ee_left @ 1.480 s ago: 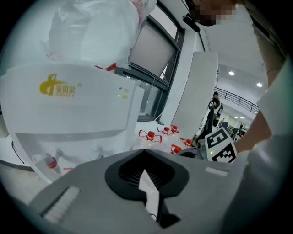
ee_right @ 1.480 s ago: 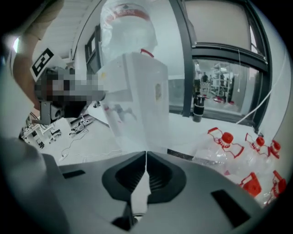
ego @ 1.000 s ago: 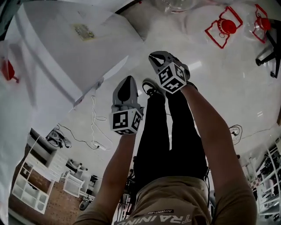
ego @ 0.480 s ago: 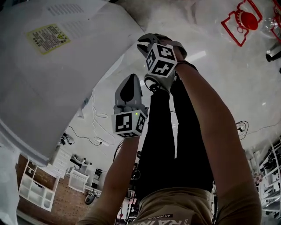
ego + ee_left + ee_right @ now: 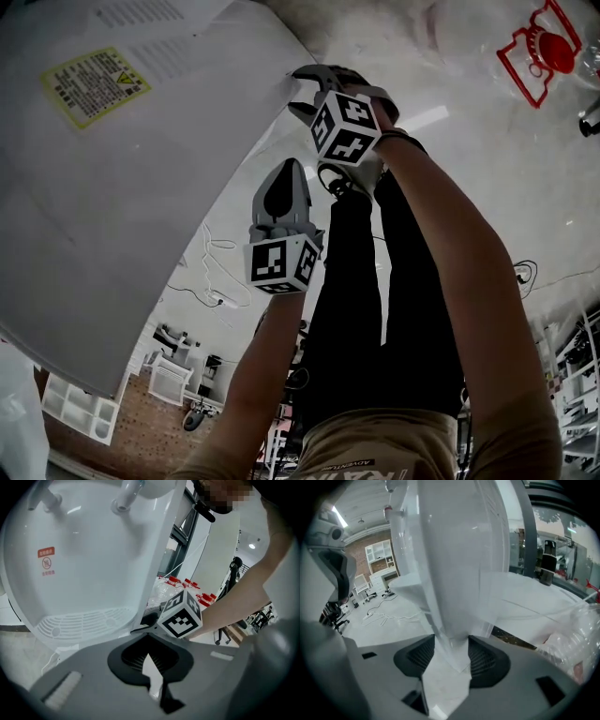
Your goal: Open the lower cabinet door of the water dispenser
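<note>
Jaws on your right gripper (image 5: 295, 92) are just spreading wide around the edge of the cabinet door (image 5: 447, 573) of the water dispenser (image 5: 122, 178), not gripping it, while your left gripper (image 5: 285, 167) is hovering nearby, pinched together and empty, so pulling is awaiting a grip.

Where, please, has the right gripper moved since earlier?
Yes: the right gripper moved left to the edge of the water dispenser, now between its just-opened jaws.

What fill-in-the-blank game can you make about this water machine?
The label on the water dispenser is ___.
The left hand-held gripper has its jaws ___.
The bottle caps are ___.
Missing words: yellow, shut, red.
</note>
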`<action>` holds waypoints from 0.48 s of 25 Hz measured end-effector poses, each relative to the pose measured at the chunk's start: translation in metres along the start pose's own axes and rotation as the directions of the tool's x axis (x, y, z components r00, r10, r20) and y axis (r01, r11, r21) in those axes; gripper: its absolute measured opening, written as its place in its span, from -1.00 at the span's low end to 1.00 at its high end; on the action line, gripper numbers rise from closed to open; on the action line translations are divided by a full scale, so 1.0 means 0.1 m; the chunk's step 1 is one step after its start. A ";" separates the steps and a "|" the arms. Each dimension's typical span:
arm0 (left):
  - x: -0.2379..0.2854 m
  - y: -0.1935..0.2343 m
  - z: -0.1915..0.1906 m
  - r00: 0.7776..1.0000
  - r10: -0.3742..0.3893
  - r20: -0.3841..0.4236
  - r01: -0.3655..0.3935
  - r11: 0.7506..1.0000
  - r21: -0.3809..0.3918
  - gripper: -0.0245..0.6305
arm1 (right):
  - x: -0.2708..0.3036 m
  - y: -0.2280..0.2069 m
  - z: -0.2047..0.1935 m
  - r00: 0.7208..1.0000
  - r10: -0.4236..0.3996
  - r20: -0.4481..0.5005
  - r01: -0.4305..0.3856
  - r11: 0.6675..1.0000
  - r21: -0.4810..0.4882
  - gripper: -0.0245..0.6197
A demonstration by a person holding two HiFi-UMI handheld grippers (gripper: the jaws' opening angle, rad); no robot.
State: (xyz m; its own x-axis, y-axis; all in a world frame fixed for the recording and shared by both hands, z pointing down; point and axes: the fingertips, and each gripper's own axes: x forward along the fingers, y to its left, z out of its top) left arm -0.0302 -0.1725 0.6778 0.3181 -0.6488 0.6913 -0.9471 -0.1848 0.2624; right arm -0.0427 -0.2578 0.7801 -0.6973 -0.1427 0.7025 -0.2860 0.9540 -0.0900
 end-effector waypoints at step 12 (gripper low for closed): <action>-0.08 0.01 -0.18 1.000 0.000 -0.008 0.000 1.000 -0.029 -0.92 | 0.01 0.01 0.00 0.999 -0.033 -0.033 0.034 0.999 0.025 -0.32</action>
State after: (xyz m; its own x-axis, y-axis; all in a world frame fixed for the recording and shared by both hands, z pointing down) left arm -0.0327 -0.1542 0.6847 0.3187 -0.6425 0.6969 -0.9454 -0.1630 0.2821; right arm -0.0435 -0.2570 0.7803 -0.6657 -0.1652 0.7277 -0.3258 0.9417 -0.0842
